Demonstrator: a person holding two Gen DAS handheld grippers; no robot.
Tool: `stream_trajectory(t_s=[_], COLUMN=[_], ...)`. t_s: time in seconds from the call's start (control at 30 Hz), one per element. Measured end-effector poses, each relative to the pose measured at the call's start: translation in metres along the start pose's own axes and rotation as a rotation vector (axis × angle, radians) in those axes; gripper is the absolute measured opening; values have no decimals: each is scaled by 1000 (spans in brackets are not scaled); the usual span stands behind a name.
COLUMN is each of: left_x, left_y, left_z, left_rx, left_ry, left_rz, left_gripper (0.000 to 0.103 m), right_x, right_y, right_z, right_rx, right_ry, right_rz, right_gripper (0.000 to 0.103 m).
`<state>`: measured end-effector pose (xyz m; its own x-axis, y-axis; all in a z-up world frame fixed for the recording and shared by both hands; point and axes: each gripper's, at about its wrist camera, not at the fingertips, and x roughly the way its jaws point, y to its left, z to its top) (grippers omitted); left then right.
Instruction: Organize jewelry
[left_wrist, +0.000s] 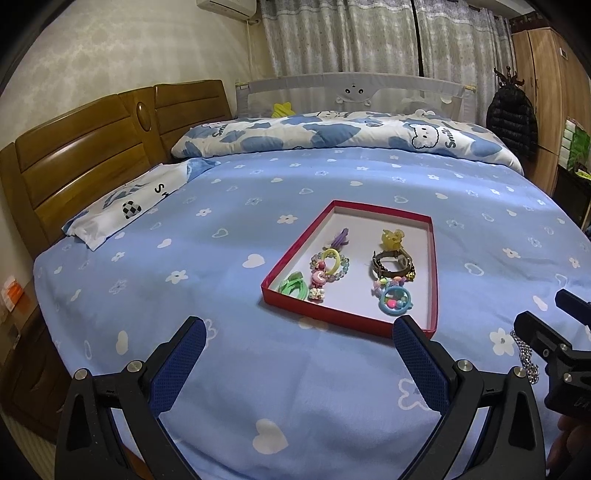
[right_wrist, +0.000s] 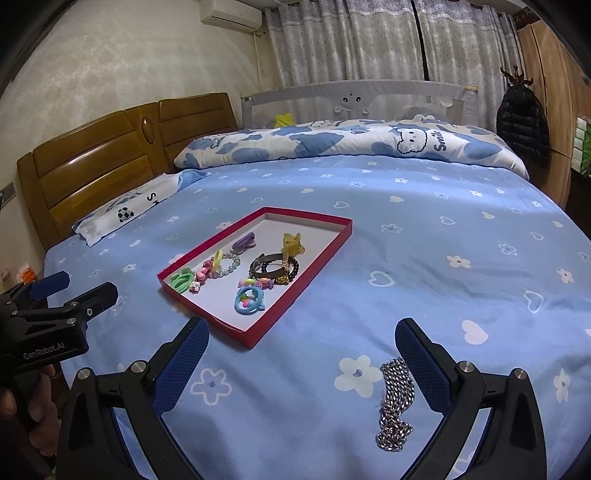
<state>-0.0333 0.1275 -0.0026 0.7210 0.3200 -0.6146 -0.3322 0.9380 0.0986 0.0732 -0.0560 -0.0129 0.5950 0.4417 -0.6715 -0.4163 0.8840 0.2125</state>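
A shallow red cardboard tray (left_wrist: 434, 258) with a white floor lies on the blue bed sheet (left_wrist: 229, 206), which is soft cotton printed with white hearts and flowers. Inside it, toward 9 o'clock, sit green looped hair ties (left_wrist: 294, 288), a pastel beaded bracelet (left_wrist: 330, 264) and a purple clip (left_wrist: 341, 236); toward 3 o'clock sit a translucent yellow claw clip (left_wrist: 392, 238), a dark stiff bangle (left_wrist: 389, 266) and a turquoise plastic ring charm (left_wrist: 394, 300). A silver chain necklace (right_wrist: 397, 395), of fine glinting links bunched in a loose heap, lies outside the tray on the sheet at its 5 o'clock, just inside the right finger of the right hand-held gripper (right_wrist: 302, 341). That gripper's blue, mesh-textured pads (right_wrist: 181, 365) stand wide apart, holding nothing. The left hand-held gripper (left_wrist: 299, 338) is likewise spread and empty, with the tray's near rim straight ahead at 12 o'clock. Beyond the tray lie a rolled cloud-print quilt (left_wrist: 332, 133), a flat pillow (left_wrist: 125, 206) at 10 o'clock, and a glossy wooden headboard (left_wrist: 74, 158).
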Motion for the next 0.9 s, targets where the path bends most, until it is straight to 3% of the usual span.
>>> stream_trajectory(t_s=[0.9], left_x=[7], left_y=[-7], left_z=[-1], left_rx=[-6], left_ry=[11], left_rz=[-8], left_gripper=[102], right_x=[8], right_y=[3], right_z=[2], right_rx=[-8], right_ry=[7], right_rz=[13], right_gripper=[102])
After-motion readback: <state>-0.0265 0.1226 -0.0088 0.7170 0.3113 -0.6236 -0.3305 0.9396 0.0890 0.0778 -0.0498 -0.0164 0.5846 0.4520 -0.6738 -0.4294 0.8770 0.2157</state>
